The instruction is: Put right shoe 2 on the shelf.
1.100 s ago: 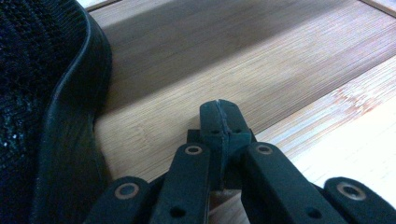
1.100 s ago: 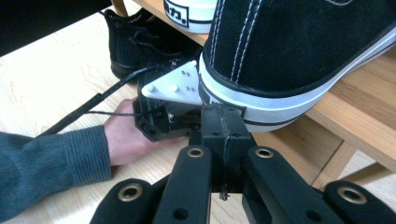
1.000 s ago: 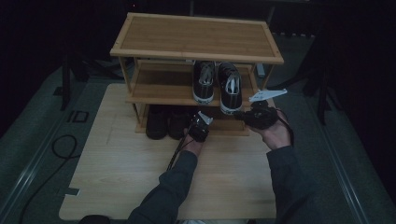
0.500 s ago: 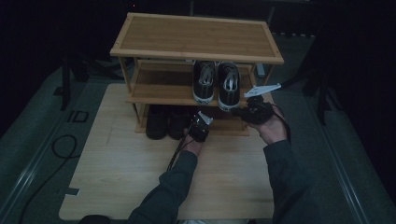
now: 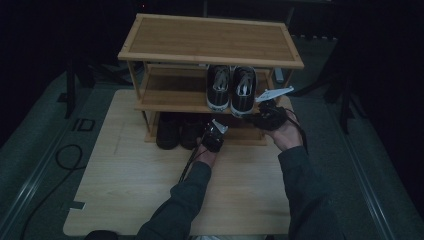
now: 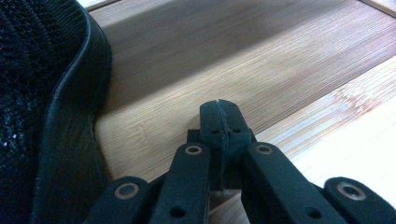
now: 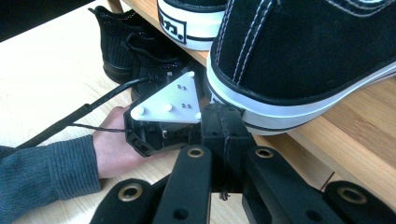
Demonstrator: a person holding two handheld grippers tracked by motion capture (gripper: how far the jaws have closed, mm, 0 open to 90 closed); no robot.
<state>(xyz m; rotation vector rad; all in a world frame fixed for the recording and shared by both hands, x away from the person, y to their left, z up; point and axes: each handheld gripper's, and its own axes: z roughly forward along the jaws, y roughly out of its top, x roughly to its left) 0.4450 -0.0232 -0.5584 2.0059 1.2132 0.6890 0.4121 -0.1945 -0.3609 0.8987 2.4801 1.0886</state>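
The right gripper [image 7: 223,122], shut and empty, sits just below the black canvas sneaker with white sole [image 7: 299,60], heel nearest it.

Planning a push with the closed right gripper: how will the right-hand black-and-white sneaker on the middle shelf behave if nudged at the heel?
The sneaker has a flat white rubber sole, so it should probably slide, not roll or tip. Rubber on the bamboo shelf may grip and make it pivot. The suede-like upper looks soft and may dent, so the shut right gripper had better push on the sole.
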